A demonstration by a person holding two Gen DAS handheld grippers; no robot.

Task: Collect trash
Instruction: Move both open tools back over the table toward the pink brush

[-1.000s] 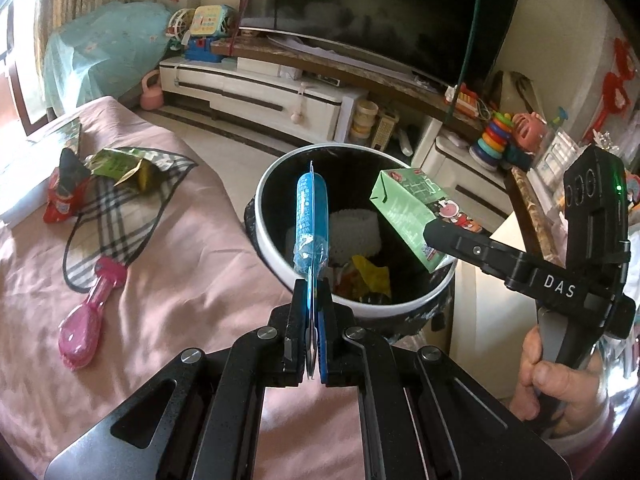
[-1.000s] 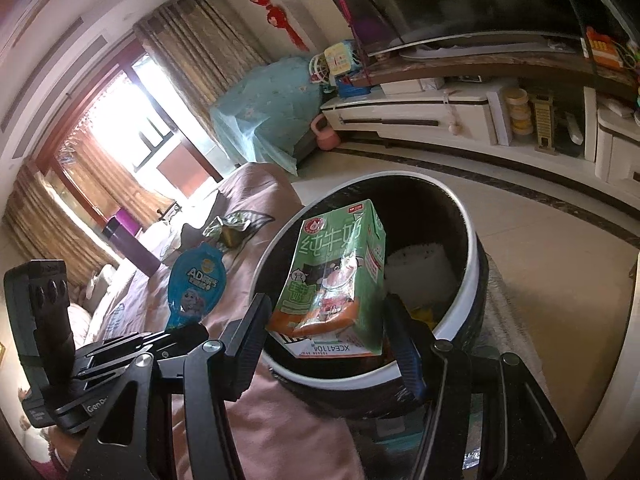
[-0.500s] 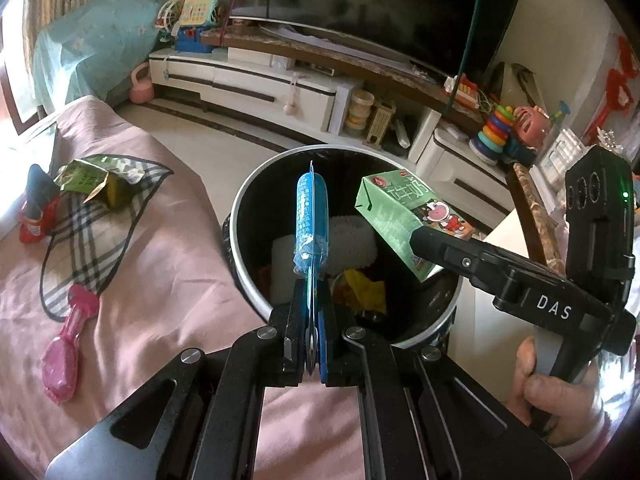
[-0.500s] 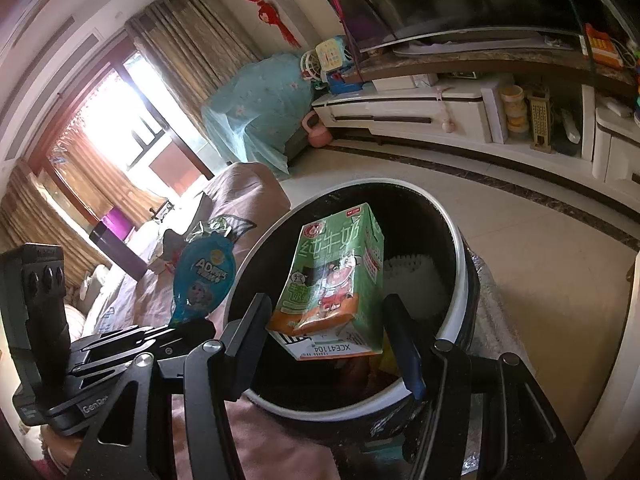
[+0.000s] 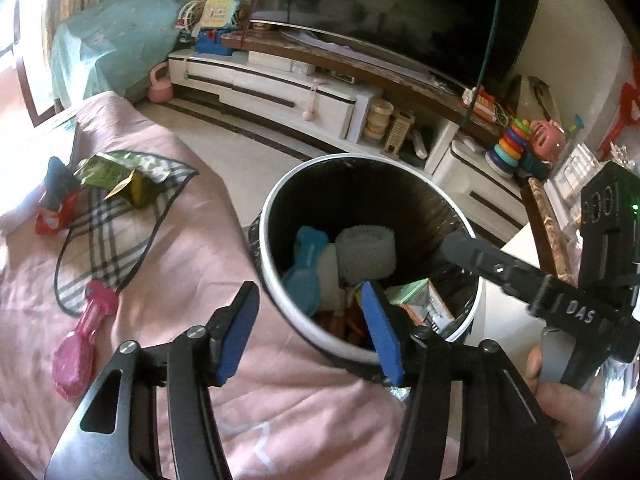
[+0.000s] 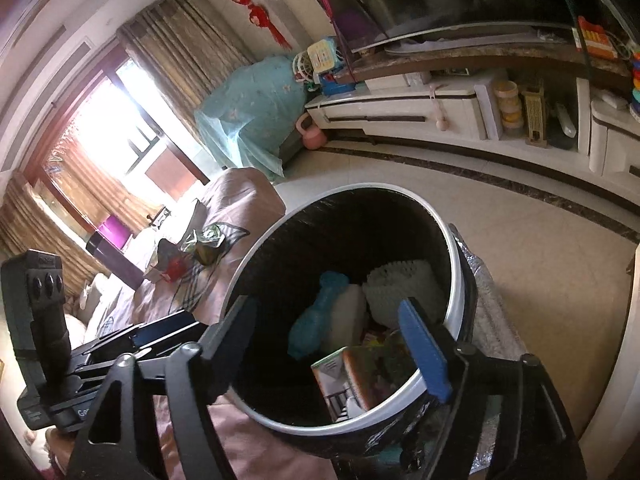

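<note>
Living-room clutter fills the background — a dark television (image 5: 420,12) above a long white cabinet (image 5: 280,88), curtains (image 6: 188,52) by a bright window, and something under a teal cover (image 5: 108,48) in the corner. Nearer, a pink blanket (image 5: 172,248) spreads over the surface on my left side, with a plaid cloth (image 5: 104,232) lying on it. Against its edge stands the round bin (image 5: 276,216), white-rimmed and lined with a black bag, and I hold both tools just above its near rim.

My left gripper (image 5: 310,332) has its jaws spread, having just been opening, and nothing is between the blue pads. My right gripper (image 6: 334,340) is spread wider — its jaws have also just been opening — and it too holds nothing. In the left view it reaches in from the right over the bin, with my right hand (image 5: 560,396) around its handle.

Inside the bin lie the things to be thrown out: the green milk carton (image 6: 352,376) on its side near the front wall, and the blue pouch (image 6: 316,320) leaning against the left wall. Beside them sit a white foam net (image 5: 366,252) and some orange and yellow wrappers (image 5: 344,324).

On the blanket more litter remains: a crumpled green wrapper (image 5: 120,176) on the plaid cloth, a red packet (image 5: 56,204) further left, and a pink pouch (image 5: 86,340) nearest me, well apart from the bin.
</note>
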